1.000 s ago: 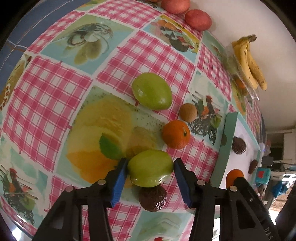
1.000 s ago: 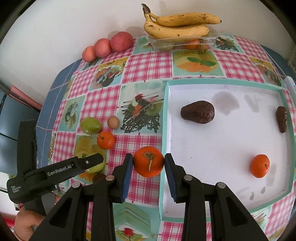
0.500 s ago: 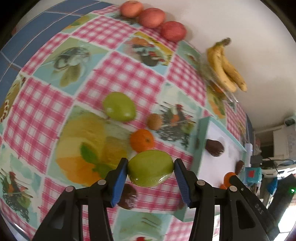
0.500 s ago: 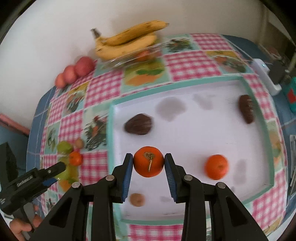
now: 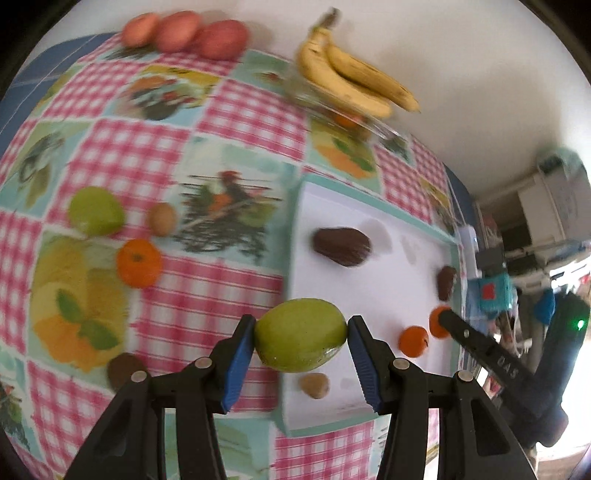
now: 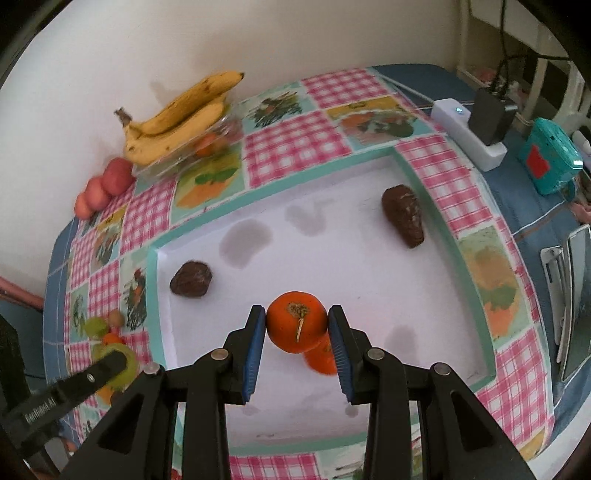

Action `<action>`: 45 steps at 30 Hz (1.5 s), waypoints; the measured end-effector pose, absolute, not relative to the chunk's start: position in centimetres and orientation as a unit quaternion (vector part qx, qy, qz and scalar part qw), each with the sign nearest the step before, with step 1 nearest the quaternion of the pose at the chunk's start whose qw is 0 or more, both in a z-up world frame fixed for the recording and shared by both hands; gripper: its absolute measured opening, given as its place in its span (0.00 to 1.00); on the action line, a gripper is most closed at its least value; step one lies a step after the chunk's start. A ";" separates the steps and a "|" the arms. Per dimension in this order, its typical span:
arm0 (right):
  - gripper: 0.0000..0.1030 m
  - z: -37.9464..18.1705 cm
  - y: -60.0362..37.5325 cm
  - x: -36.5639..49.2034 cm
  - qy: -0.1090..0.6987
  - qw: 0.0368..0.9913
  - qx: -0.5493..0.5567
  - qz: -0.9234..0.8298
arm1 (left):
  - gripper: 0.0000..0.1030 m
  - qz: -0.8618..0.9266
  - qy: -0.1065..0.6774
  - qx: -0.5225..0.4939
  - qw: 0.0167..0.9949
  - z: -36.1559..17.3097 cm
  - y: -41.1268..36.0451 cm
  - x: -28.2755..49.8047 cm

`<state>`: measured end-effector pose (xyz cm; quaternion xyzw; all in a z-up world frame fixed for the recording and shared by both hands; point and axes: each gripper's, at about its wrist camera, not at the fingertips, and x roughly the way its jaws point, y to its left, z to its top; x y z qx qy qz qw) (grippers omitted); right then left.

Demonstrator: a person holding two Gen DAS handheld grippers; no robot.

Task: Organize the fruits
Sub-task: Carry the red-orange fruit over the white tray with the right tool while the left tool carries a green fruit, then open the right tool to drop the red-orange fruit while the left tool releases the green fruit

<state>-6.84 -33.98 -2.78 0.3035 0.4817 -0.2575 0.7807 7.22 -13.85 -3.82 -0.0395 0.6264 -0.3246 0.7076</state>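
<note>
The left gripper (image 5: 301,334) has its blue-padded jaws clamped on a green mango (image 5: 300,334), held above the near left edge of the white tray (image 5: 388,295) with the teal rim. The right gripper (image 6: 297,326) has its jaws clamped on an orange (image 6: 296,326), stem scar facing the camera, held over the middle of the tray floor.

In the right wrist view, a second orange (image 6: 320,360) lies on the tray, partly hidden behind the held one. Two dark brown fruits also lie on the tray: one (image 6: 191,278) near its left side and a longer one (image 6: 402,216) near the far right corner. The left wrist view adds a small tan fruit (image 5: 314,385) on the tray's near edge, just below the held mango.

On the checked tablecloth (image 5: 240,122) covering the table, left of the tray, lie another green mango (image 5: 96,211), a small brown fruit (image 5: 161,219) beside it, an orange (image 5: 139,263) a little nearer, and a dark round fruit (image 5: 125,369) close to the left gripper's arm. At the back, against the wall, a bunch of bananas (image 6: 177,118) rests on a clear plastic container (image 6: 184,155), and three red apples (image 5: 184,31) sit in a row to its left. A white power strip (image 6: 467,127) and a teal device (image 6: 550,160) lie on the blue surface right of the tray.
</note>
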 end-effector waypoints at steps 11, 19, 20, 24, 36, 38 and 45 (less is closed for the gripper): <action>0.35 -5.0 -35.0 -4.1 0.454 0.807 0.272 -0.262 | 0.52 -0.351 0.635 -0.014 0.688 -6.9 -18.3 5.9; 0.35 -5.8 -36.3 -2.7 0.449 0.813 0.257 -0.268 | 0.52 -0.343 0.631 0.012 0.696 -8.3 -20.4 6.0; 0.35 -5.9 -36.5 -2.6 0.449 0.813 0.256 -0.268 | 0.52 -0.342 0.629 0.015 0.698 -8.3 -20.6 6.1; 0.35 -6.3 -36.8 -2.4 0.446 0.816 0.251 -0.268 | 0.52 -0.341 0.621 0.020 0.706 -8.4 -20.6 6.2; 0.36 -7.3 -36.7 -2.4 0.458 0.810 0.245 -0.272 | 0.52 -0.343 0.621 0.019 0.705 -8.7 -21.0 6.3; 0.36 -7.3 -36.9 -2.5 0.456 0.810 0.250 -0.270 | 0.52 -0.343 0.622 0.018 0.704 -8.7 -20.9 6.3; 0.41 -7.1 -37.0 -2.7 0.457 0.807 0.252 -0.275 | 0.56 -0.333 0.631 0.024 0.701 -8.6 -20.9 6.3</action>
